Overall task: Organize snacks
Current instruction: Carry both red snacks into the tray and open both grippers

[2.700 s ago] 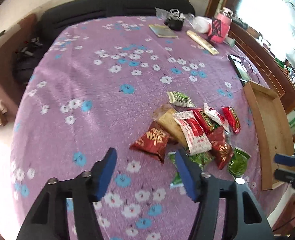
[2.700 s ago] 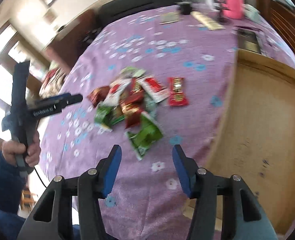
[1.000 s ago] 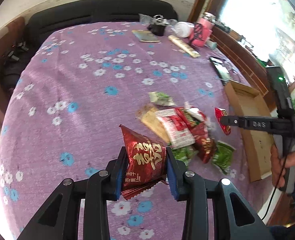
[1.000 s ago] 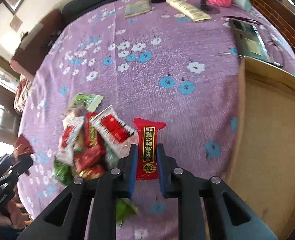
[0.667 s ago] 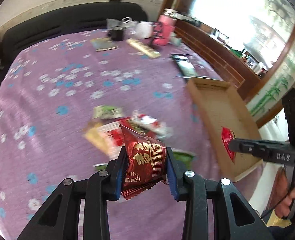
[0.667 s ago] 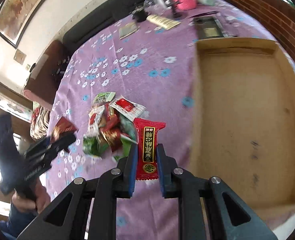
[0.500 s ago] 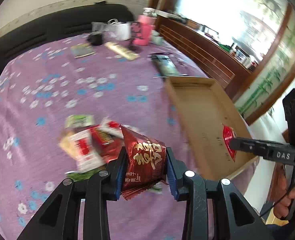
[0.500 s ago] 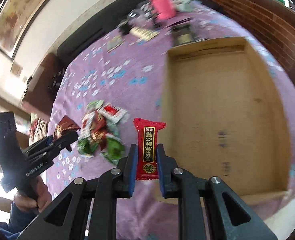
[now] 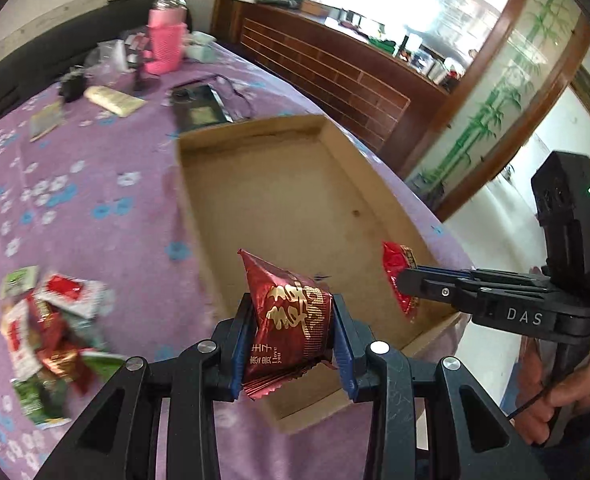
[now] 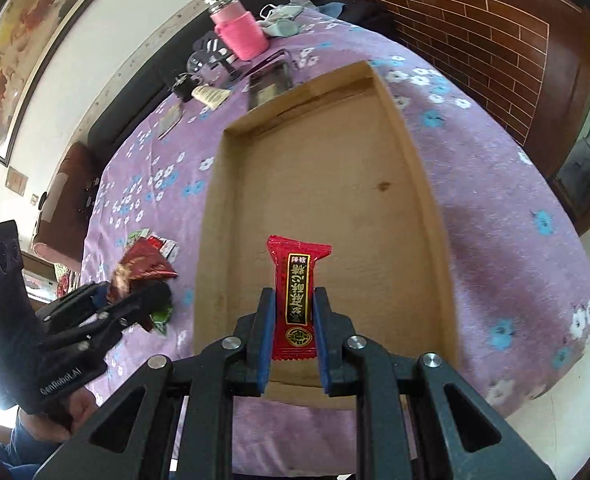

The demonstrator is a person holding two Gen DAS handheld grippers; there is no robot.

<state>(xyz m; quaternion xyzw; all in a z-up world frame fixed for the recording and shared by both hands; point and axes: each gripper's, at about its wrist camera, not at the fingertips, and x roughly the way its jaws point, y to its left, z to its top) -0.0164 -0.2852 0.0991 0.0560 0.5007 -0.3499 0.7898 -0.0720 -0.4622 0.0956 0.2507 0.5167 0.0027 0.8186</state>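
The dark red snack packet (image 9: 291, 316) with gold lettering was pinched between the blue pads of the left hand-held gripper (image 9: 293, 336), held above the near corner of the cardboard tray (image 9: 255, 132). The slim red snack bar (image 10: 297, 300), upright, was clamped in the right hand-held gripper (image 10: 293, 330), over the near end of the same tray, whose floor was bare. The tray lay on a purple floral cloth (image 9: 95, 168) covering the tabletop. The remaining snack pile (image 9: 51, 344) lay on the cloth left of the tray. A pink bottle (image 10: 239, 28) stood at the far edge.
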